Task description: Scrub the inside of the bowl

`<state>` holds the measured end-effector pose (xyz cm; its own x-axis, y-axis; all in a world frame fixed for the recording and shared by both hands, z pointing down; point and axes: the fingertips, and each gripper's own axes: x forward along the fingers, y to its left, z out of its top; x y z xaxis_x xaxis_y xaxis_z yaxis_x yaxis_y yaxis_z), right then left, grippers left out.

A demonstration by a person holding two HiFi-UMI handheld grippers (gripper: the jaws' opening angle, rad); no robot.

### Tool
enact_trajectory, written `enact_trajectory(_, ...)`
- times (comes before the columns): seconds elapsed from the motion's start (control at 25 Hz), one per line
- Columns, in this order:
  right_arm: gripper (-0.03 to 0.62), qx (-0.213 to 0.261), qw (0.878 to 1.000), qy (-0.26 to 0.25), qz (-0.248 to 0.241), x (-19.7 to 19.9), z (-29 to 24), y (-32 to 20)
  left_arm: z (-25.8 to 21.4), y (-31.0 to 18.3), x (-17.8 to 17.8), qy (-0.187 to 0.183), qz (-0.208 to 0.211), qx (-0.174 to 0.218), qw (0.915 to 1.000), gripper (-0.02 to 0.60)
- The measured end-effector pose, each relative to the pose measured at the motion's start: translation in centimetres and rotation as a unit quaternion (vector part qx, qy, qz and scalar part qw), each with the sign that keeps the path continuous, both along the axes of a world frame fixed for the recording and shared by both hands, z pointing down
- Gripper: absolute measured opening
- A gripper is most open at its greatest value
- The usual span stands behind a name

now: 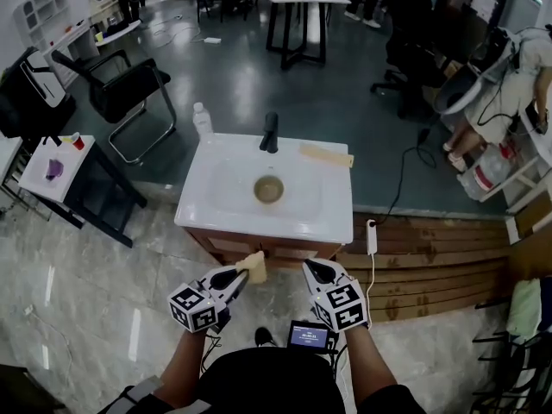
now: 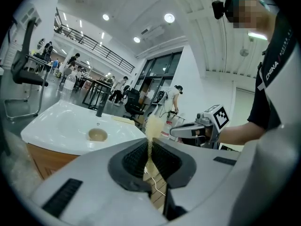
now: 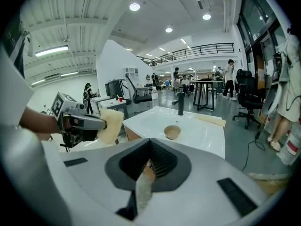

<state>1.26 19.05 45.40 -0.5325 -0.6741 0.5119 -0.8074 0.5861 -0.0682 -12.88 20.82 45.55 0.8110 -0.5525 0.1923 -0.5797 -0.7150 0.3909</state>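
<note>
Open-plan workshop, grey floor at rear, pale tiles in fgnd. White ceramic washbasin (image 1: 332,210) on a wooden cabinet stands ahead of the operator, w/ a black tap (image 1: 270,133) at its rear edge and a clear plastic bottle (image 1: 203,121) at the rear-left corner.

Task item: small tan round bowl (image 1: 268,189), upright, at the centre of the basin recess, approx. over the drain. Both grippers are well short of it, held in front of the cabinet's near edge.

Handling (est.): bowl looks light and rigid. Its wall is smooth, so it is likely to slide or spin on the glazed basin under scrubbing pressure. If ceramic, there is a chip risk vs. the basin; material can't be confirmed. Recommended hold: pinch the rim on the near-right side, one jaw inside and one outside, leaving the interior free for the scrubber.

Left gripper (image 1: 244,274): jaws closed onto a pale yellow soft sponge (image 1: 255,266). Sponge is squeezed thin between the pads, its bulk projecting past the tips. Soft and compressible, it should conform to the bowl's curve.

Right gripper (image 1: 309,268): jaws fully together, nothing between them. Must be opened before it can take the rim.
</note>
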Motion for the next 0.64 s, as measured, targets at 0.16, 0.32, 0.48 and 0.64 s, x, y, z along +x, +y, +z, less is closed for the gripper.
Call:
enact_trajectory(0.16, 0.008, 0.002, 1.0, -0.01, 0.004, -0.1, 0.1, -0.1, -0.1, 0.4, 0.3, -0.016, 0.007, 0.005, 0.9998, 0.017)
enact_trajectory(0.32, 0.008, 0.0, 1.0, -0.013, -0.003, -0.3, 0.2, 0.3, -0.1, 0.7, 0.8, -0.021, 0.012, 0.007, 0.9997, 0.017)
enact_trajectory(0.48, 0.008, -0.003, 1.0, -0.013, 0.0, 0.2, 0.1, 0.3, -0.1, 0.8, 1.3, -0.021, 0.016, 0.004, 0.9996, 0.017)
enact_trajectory(0.64, 0.008, -0.003, 1.0, -0.015, 0.003, 0.0, -0.1, 0.2, 0.0, 0.9, 0.8, -0.022, 0.017, 0.004, 0.9996, 0.017)
